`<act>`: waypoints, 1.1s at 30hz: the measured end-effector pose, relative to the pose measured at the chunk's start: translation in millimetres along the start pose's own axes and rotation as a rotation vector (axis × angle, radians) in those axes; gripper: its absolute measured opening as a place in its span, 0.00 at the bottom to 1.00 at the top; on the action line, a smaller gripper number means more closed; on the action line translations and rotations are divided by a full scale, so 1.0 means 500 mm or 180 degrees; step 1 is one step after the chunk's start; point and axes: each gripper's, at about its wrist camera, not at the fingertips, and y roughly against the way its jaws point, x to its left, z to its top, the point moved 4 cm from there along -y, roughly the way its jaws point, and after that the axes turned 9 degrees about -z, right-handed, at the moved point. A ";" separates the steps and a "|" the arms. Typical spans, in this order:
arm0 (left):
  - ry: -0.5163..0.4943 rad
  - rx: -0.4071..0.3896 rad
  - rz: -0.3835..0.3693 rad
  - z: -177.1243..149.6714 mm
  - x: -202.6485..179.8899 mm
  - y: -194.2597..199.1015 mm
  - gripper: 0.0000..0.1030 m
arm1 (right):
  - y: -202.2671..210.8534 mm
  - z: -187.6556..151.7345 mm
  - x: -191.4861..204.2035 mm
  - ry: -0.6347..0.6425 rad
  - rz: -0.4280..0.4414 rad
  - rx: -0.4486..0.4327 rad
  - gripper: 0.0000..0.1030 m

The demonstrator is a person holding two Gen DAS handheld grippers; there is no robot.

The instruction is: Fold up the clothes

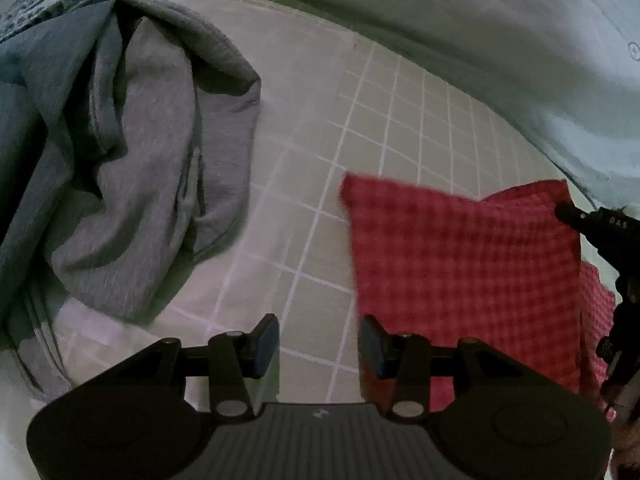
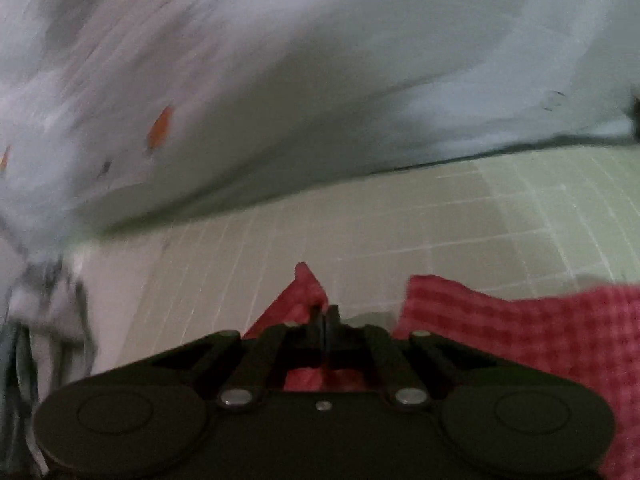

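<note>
A red checked cloth lies on the green grid mat, right of centre in the left wrist view. My left gripper is open and empty, hovering just off the cloth's near left edge. My right gripper is shut on a corner of the red checked cloth, which bunches up at its tips. It also shows in the left wrist view, at the cloth's far right corner.
A crumpled grey garment lies on the mat at the left, over a blue-grey one. A pale sheet with carrot prints runs along the far edge of the mat; it also shows in the right wrist view.
</note>
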 end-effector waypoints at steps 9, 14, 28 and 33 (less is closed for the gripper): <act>0.0066 -0.0067 -0.0111 0.009 -0.010 -0.010 0.46 | 0.059 -0.037 -0.050 -0.0213 -0.0289 -0.0022 0.68; 0.0084 -0.0199 -0.0364 0.069 -0.024 -0.045 0.46 | 0.118 -0.111 -0.125 -0.0533 -0.0494 0.0077 0.70; 0.0123 -0.1235 -0.1156 0.153 -0.048 -0.008 0.01 | 0.231 -0.230 -0.284 -0.1263 -0.1143 0.0160 0.70; -0.0102 -0.1098 -0.0596 0.130 -0.024 0.003 0.42 | 0.239 -0.264 -0.292 -0.1305 -0.1285 0.0248 0.70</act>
